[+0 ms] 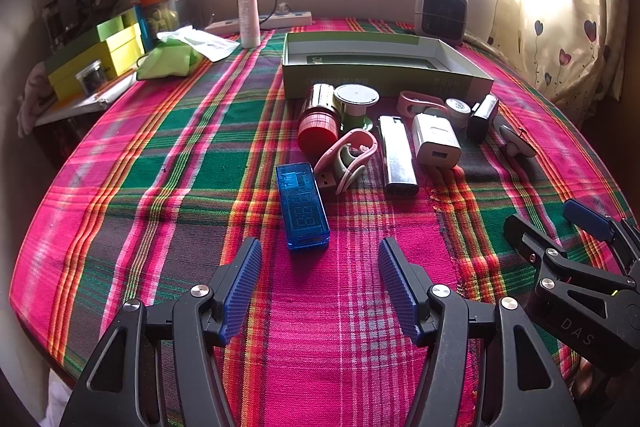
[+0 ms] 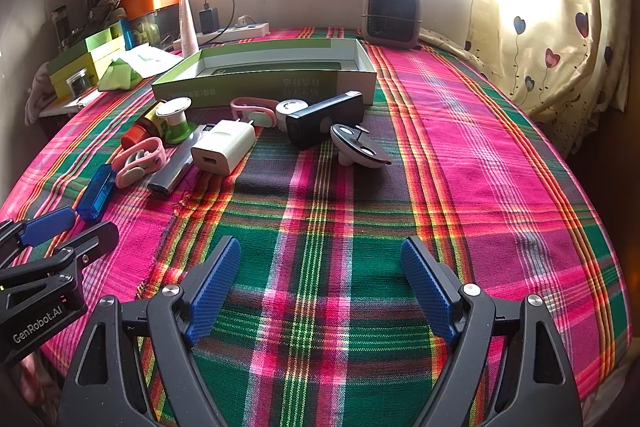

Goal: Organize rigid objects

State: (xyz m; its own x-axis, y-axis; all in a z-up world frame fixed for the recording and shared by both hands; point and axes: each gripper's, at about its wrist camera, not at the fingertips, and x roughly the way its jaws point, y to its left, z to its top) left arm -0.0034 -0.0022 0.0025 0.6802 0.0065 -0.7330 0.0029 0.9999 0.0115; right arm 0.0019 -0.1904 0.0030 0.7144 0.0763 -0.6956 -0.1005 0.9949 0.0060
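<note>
Several small rigid objects lie on a plaid cloth in front of an open green box [image 1: 384, 77] [image 2: 256, 83]. A blue USB tester [image 1: 302, 205] [image 2: 95, 196] lies nearest my left gripper [image 1: 320, 267], which is open and empty just short of it. Behind it are a pink cable clip [image 1: 348, 157], a silver lighter [image 1: 396, 153], a white charger [image 1: 436, 141] [image 2: 224, 145], a red-capped jar [image 1: 318, 125], a black case [image 2: 326, 119] and a white round holder [image 2: 360, 147]. My right gripper [image 2: 320, 267] is open and empty over bare cloth.
A small heater [image 2: 392, 15] stands at the back. A power strip [image 2: 236, 31] and a white tube [image 1: 248, 7] are behind the box. Yellow-green boxes [image 1: 96, 59] and a green bag [image 1: 168, 57] crowd the left side. A curtain [image 2: 560, 39] hangs at right.
</note>
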